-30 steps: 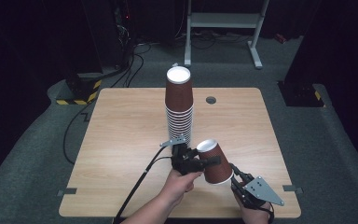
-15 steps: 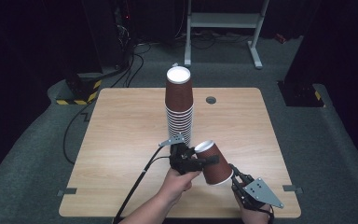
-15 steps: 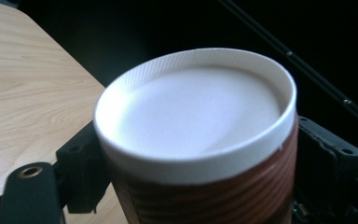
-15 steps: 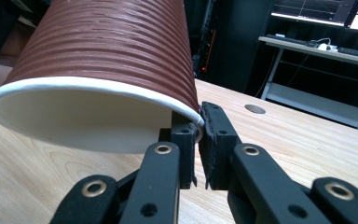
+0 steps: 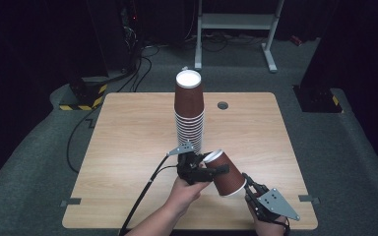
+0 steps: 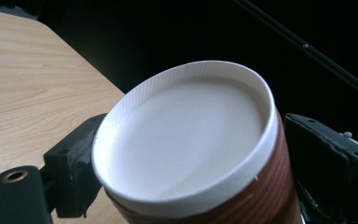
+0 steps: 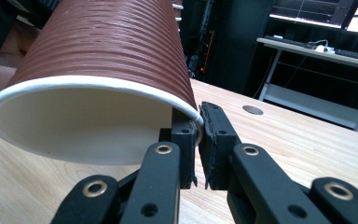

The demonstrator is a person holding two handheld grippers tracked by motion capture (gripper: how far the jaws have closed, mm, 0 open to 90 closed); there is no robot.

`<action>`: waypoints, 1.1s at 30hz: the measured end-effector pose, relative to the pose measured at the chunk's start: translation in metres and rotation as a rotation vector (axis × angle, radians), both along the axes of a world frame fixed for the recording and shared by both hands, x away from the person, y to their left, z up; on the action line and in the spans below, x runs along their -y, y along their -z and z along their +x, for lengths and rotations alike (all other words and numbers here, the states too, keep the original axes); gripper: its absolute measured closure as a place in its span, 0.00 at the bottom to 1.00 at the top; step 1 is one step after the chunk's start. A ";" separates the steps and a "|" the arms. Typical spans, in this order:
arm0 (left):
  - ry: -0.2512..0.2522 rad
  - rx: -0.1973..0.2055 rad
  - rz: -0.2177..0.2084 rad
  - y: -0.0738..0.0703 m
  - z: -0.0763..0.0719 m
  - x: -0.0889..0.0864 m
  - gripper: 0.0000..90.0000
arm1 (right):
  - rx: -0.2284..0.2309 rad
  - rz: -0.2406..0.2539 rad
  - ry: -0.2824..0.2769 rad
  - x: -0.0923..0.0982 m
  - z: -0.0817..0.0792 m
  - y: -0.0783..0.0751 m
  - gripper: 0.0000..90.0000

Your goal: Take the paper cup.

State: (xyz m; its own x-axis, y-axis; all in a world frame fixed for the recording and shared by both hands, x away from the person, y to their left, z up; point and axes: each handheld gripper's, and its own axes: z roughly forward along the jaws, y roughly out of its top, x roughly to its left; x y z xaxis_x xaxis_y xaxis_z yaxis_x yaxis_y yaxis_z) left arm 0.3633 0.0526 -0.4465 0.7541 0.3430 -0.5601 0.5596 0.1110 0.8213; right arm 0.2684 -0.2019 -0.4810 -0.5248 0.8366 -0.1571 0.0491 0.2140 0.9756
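A: The right gripper (image 5: pixel 250 187) pinches the ribbed brown paper cup's (image 5: pixel 225 173) rim, tilted above the wooden bench (image 5: pixel 128 147).

B: The left gripper's (image 5: pixel 204 169) jaws have just been opening, seemingly released; one thin pinch could slip.

A big wooden table (image 5: pixel 128 147) stands on a grey carpet floor (image 5: pixel 354 162). Near its far edge the table has a small round hole (image 5: pixel 222 104). Behind the table is a white metal stand (image 5: pixel 236 22) with two feet. To the left of it, black cables (image 5: pixel 142 59) lie on the floor beside a block with yellow and black stripes (image 5: pixel 81 101). The room at the back is very dark.
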 end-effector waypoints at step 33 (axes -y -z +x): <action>-0.109 0.131 0.067 -0.010 -0.011 -0.029 0.16 | 0.005 0.009 0.010 0.003 -0.002 -0.001 0.95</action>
